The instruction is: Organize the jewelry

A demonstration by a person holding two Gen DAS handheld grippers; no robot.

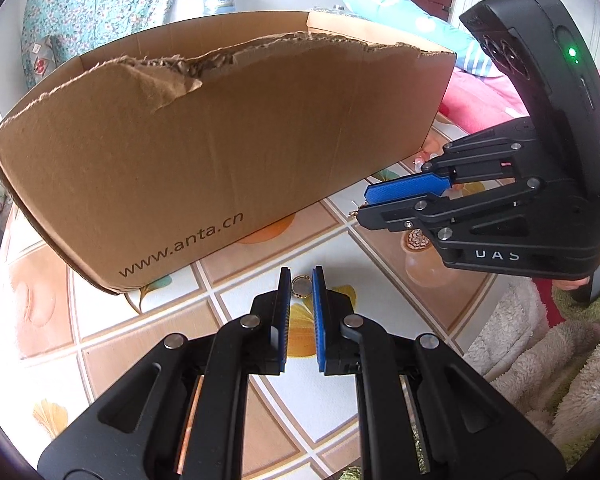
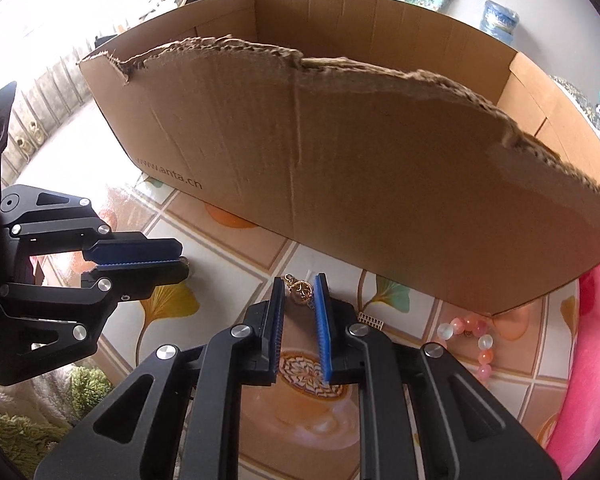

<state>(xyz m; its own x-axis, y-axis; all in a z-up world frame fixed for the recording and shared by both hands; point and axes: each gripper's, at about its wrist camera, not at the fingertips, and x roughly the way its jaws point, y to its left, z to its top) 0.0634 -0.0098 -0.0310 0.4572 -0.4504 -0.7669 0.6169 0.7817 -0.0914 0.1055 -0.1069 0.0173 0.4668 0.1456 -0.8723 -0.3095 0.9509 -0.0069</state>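
A big brown cardboard box with a ragged, torn top edge stands on the table, taking up most of the space in front of both hands; a web address is printed low on its near wall. The table wears a glossy cloth printed with tiles, ginkgo leaves and a coffee cup.

In front of the box, the left gripper points steeply down at the cloth. Its blue pads are drawn close together on a small gold ring, pinched at the very tips just above the table. The right gripper hangs beside it, also tilted down, jaws nearly together on a gold filigree ball pendant with a short bit of chain trailing at each side; the pads press on it at the tips.

On the cloth to the right, close to the box's corner, lies a bracelet of pink and white beads. Just beside the right gripper's outer finger sits a small gold latticed piece, flat on the table. A fluffy green and cream blanket bunches up at the table's near edge.
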